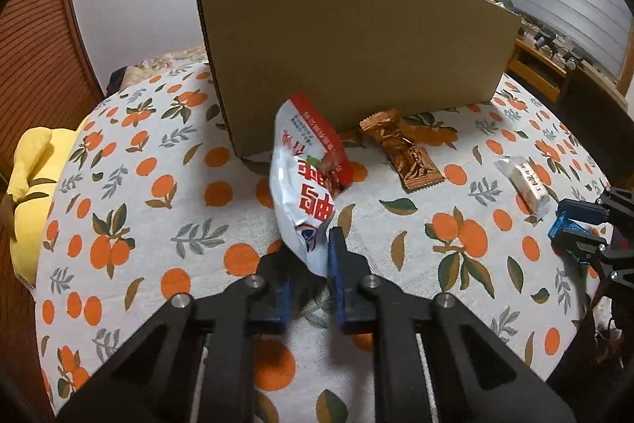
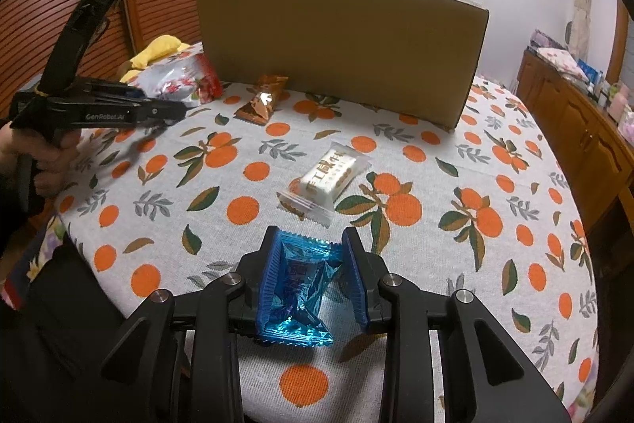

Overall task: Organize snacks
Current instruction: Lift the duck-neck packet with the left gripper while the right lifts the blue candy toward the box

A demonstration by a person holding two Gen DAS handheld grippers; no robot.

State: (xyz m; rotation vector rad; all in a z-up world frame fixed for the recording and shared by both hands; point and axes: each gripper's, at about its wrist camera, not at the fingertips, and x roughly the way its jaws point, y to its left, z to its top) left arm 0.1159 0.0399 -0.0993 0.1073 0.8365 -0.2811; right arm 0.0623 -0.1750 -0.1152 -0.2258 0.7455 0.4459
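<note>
left gripper — "GenRobot.AI" | snack bags — Chinese print, unreadable

The tablecloth is white with oranges and green leaves. The box is brown. One snack bag is white and red, one candy shiny blue.

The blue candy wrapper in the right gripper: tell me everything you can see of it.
The blue candy wrapper is shiny, translucent, crinkled foil with crimped, serrated ends and faint print I cannot read. It is clamped between the blue fingers of the right gripper, squeezed so its sides fold inward. It hangs above the orange-print tablecloth, its lower end sticking out below the fingers. From the left wrist view only a sliver shows.
</note>
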